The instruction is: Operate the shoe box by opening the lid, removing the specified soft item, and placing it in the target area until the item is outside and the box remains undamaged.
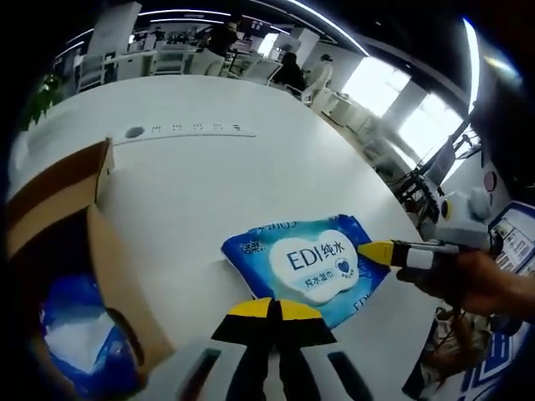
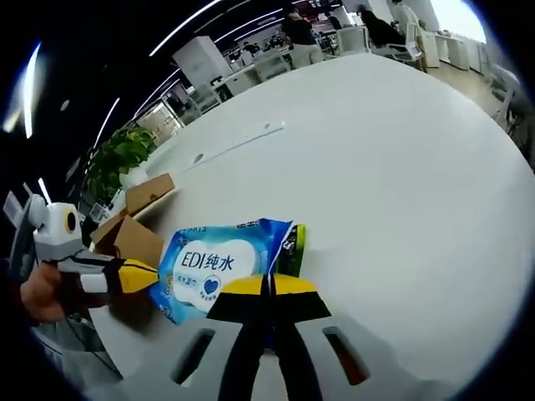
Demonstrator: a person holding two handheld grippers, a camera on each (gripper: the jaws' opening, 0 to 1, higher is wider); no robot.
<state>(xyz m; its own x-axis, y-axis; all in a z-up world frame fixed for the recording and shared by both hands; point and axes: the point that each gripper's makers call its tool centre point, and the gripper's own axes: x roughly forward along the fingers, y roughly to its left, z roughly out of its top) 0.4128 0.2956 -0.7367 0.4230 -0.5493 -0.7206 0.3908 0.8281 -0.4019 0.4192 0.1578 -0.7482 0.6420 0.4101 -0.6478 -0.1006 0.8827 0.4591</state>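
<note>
The wet-wipes pack (image 1: 308, 266), blue with a white label, is lying flat on the white surface (image 1: 217, 184), outside the shoe box (image 1: 100, 251) and just beside its open side. By the look of it, it is a soft, light pouch with a slick film skin that will sag and slip if it is pinched in the middle. The crimped end seams are likely the safest place to take hold, and both claws are sitting at those edges.

In the left gripper view, the left claw (image 1: 274, 309) is resting at the pack's near edge with its yellow tips together. The other claw (image 1: 376, 251) is touching the pack's far end, with a hand behind it. In the right gripper view, the right claw (image 2: 268, 286) is closed at the pack's (image 2: 221, 263) edge; whether either one is actually clamping the film I cannot tell.

The brown cardboard box is standing open with its flap raised. Inside it, another blue and white soft pack (image 1: 79, 330) is lying at the bottom.
</note>
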